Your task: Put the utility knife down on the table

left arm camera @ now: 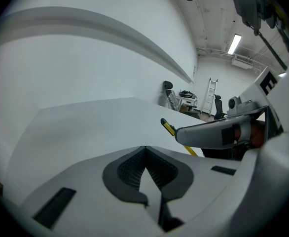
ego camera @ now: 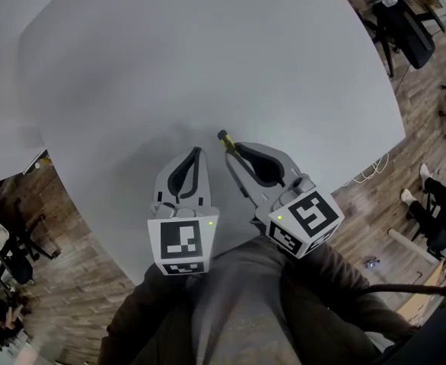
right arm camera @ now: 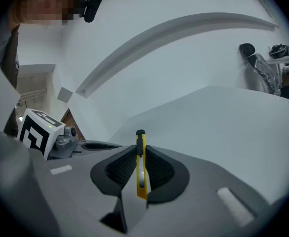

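**A:** Where is the knife?

**B:** The slim yellow plastic utility knife (right arm camera: 141, 169) with a black end is pinched edge-on between the dark ribbed pads of the grey right claw (right arm camera: 140, 154). Its black end pokes past the tips toward 12 o'clock in the right gripper view.

**A:** Why is it held that way?

**B:** I'd say the pads press on its flat sides for a firm hold, and the long body can be lowered flat onto the wide pale grey worktop (ego camera: 208, 52).

**A:** Is it down yet?

**B:** I judge not, since the claw is clamped on it. No view settles whether the knife touches the surface.

**A:** What does the head view add?

**B:** It shows the knife (ego camera: 225, 139) pointing toward 11 o'clock. It also shows the matching grey left claw (ego camera: 197, 154) close beside the right claw (ego camera: 234, 149), at its 9 o'clock.

**A:** And the left gripper view?

**B:** There the left claw's (left arm camera: 145, 154) tips are pressed together with nothing between them. At 3 o'clock it catches the knife (left arm camera: 168, 127) side-on, sticking out of the right claw over bare worktop.
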A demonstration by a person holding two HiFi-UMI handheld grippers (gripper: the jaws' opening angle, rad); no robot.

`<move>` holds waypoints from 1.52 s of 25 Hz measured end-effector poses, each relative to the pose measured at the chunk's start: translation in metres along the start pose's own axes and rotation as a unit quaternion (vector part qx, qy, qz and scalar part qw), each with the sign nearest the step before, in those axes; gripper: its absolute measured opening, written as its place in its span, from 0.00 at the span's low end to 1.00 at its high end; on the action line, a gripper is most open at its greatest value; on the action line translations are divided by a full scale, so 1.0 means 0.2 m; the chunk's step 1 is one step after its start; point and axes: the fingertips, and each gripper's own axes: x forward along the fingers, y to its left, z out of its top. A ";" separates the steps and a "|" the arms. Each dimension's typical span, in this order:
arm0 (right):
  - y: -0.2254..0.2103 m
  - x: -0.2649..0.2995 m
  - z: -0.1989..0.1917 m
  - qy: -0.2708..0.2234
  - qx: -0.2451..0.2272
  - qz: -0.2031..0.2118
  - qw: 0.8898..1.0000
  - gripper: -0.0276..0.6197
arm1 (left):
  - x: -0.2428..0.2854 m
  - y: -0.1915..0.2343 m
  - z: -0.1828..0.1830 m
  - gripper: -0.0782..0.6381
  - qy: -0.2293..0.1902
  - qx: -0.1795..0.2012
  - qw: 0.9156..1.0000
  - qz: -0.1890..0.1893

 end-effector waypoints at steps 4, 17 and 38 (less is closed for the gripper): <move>0.00 0.03 -0.02 0.005 0.004 0.000 1.000 0.13 | 0.01 0.01 -0.02 0.11 0.001 -0.001 1.000 -0.002; -0.09 0.10 -0.09 0.030 0.017 -0.005 0.999 0.13 | 0.13 0.02 -0.08 0.11 0.023 -0.013 1.000 -0.015; -0.18 0.24 -0.21 0.060 0.036 -0.015 0.997 0.13 | 0.24 0.12 -0.17 0.11 0.043 -0.036 0.998 -0.020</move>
